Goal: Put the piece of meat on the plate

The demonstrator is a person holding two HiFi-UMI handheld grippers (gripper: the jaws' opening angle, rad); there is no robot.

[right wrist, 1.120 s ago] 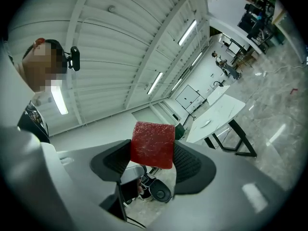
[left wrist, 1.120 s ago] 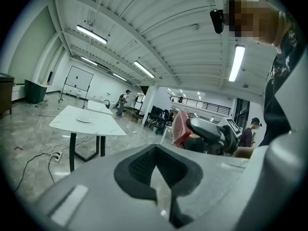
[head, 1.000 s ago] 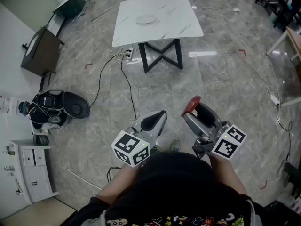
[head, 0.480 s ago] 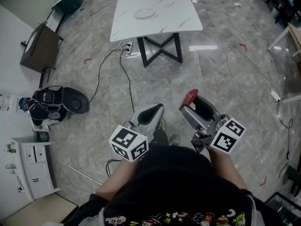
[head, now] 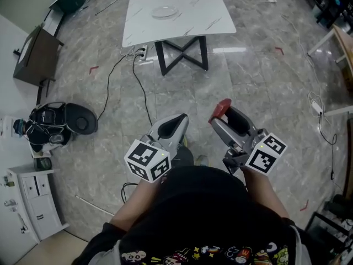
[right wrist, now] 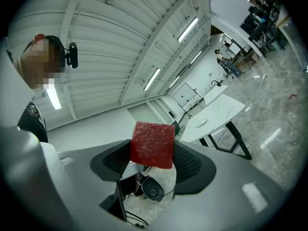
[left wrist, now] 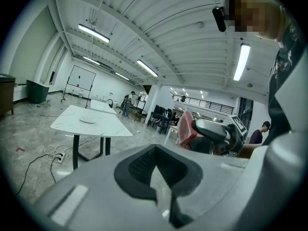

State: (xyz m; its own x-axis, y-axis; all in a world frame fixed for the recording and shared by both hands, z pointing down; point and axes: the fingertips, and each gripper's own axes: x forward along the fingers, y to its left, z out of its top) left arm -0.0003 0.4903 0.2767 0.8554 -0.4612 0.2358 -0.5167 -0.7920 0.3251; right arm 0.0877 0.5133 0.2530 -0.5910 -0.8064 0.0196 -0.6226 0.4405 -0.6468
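Note:
The piece of meat [head: 223, 109] is a red cube held up at waist height, and my right gripper [head: 221, 115] is shut on it. In the right gripper view the meat [right wrist: 153, 144] fills the gap between the dark pads [right wrist: 190, 163]. My left gripper [head: 177, 122] stands beside it with nothing in it, its jaws together, as the left gripper view [left wrist: 153, 161] shows. The plate [head: 164, 11] lies on a white marble-look table [head: 198, 21] well ahead across the floor. The plate shows small in both gripper views [left wrist: 88, 120] [right wrist: 202, 122].
I stand on a grey stone floor. Cables [head: 144, 95] run from a power strip [head: 138, 54] by the table's black legs [head: 181, 57]. A black bag and round device [head: 58, 127] lie at left, with a white cabinet [head: 27, 206] and a dark board [head: 30, 57].
The table and plate have slid up and left in the head view. Both grippers keep their pose, and the meat stays in the right one.

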